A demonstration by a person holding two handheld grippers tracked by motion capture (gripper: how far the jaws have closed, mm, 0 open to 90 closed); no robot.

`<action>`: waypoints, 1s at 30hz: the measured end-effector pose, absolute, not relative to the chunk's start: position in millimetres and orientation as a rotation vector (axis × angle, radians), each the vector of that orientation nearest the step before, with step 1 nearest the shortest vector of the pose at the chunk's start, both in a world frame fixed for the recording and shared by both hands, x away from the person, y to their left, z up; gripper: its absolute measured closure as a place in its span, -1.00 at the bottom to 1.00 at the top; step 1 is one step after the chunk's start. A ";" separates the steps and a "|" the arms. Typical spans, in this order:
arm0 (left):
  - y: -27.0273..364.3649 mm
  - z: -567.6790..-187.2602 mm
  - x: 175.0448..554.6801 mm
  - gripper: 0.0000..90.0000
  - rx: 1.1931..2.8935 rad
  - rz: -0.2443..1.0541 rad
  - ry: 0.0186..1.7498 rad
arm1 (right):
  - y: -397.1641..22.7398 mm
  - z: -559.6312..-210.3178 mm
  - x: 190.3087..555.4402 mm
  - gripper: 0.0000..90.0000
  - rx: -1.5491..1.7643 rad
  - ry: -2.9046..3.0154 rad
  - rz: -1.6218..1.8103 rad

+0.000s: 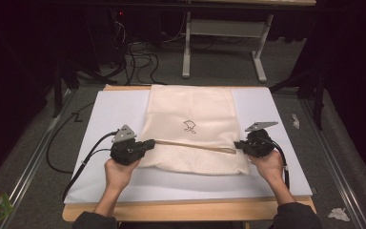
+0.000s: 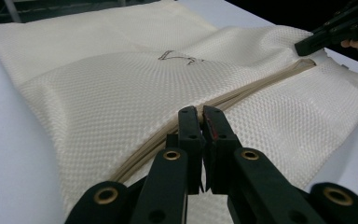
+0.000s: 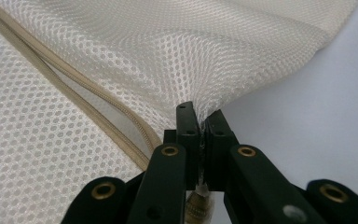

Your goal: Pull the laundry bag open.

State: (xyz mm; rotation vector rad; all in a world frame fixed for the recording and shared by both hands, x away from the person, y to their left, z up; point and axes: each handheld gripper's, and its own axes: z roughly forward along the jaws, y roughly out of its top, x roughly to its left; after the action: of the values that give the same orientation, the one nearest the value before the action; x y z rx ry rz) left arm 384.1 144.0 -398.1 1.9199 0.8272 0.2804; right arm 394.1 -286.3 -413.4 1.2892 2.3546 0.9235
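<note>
Two black grippers seen, left gripper [image 1: 148, 143] and right gripper [image 1: 238, 144], each topped by a grey three-cornered plate, black cables trailed from both, brass-ringed pivots noted on matte black jaw links, dark sleeves worn at both forearms

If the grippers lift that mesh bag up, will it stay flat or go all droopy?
Probably droopy. The mesh bag is thin netting that already bunches into folds where the right gripper pinches its edge. It looks light, lying flat and limp on the white board. Its zipper seam may hold a slightly firmer line where the left gripper is clamped.
</note>
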 end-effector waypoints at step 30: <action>170.5 -392.0 382.9 0.94 1.882 0.312 0.876 | -296.6 -411.2 396.7 0.97 1.321 2.320 0.928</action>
State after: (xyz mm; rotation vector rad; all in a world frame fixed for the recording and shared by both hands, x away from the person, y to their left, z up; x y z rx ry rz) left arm 382.9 170.5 -392.0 1.8819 0.8763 0.3125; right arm 396.7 -296.6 -411.2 1.3205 2.3202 0.9284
